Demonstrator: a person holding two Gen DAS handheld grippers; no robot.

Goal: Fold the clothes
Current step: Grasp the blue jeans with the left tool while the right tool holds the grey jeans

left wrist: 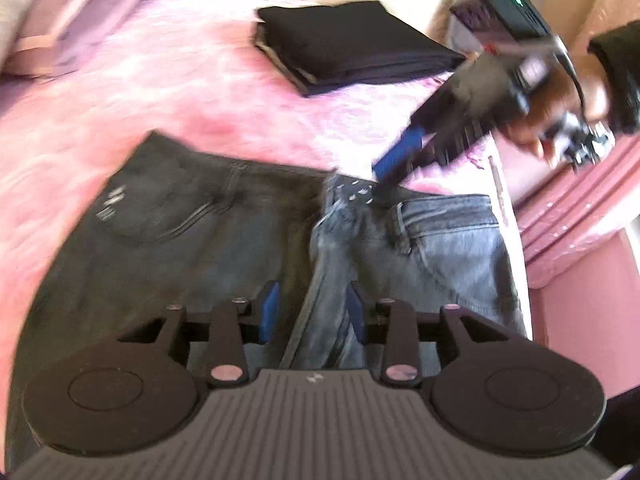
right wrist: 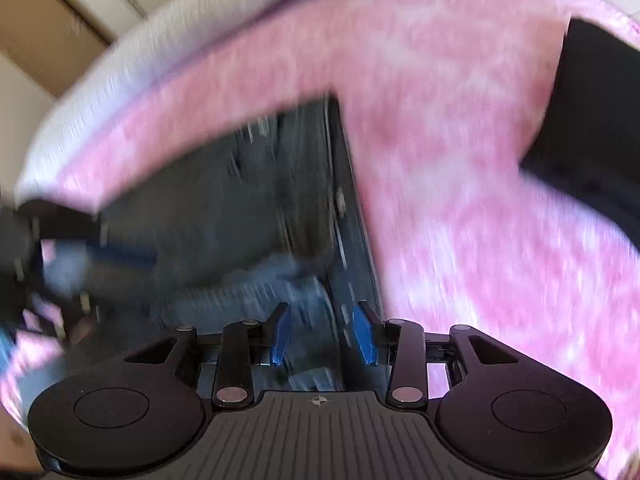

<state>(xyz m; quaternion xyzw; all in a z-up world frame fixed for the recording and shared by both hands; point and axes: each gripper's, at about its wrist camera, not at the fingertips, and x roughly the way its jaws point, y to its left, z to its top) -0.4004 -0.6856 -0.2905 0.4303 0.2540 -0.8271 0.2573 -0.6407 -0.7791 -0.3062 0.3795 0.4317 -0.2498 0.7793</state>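
Dark grey jeans [left wrist: 192,232] lie on a pink fluffy blanket [left wrist: 160,80], with a lighter part [left wrist: 448,248] folded over to the right. My left gripper [left wrist: 312,304] is open just above the bunched middle seam. My right gripper [left wrist: 384,184] reaches in from the upper right, its blue-padded fingers [left wrist: 400,152] at the waistband; its grip is blurred there. In the right wrist view the right gripper [right wrist: 322,328] stands open over the jeans' edge [right wrist: 280,184], and the left gripper [right wrist: 48,264] is a blur at far left.
A folded black garment [left wrist: 344,44] lies on the blanket behind the jeans; it also shows in the right wrist view [right wrist: 592,120]. The bed's right edge [left wrist: 560,216] drops off beside the jeans. A pillow [left wrist: 40,32] lies at far left.
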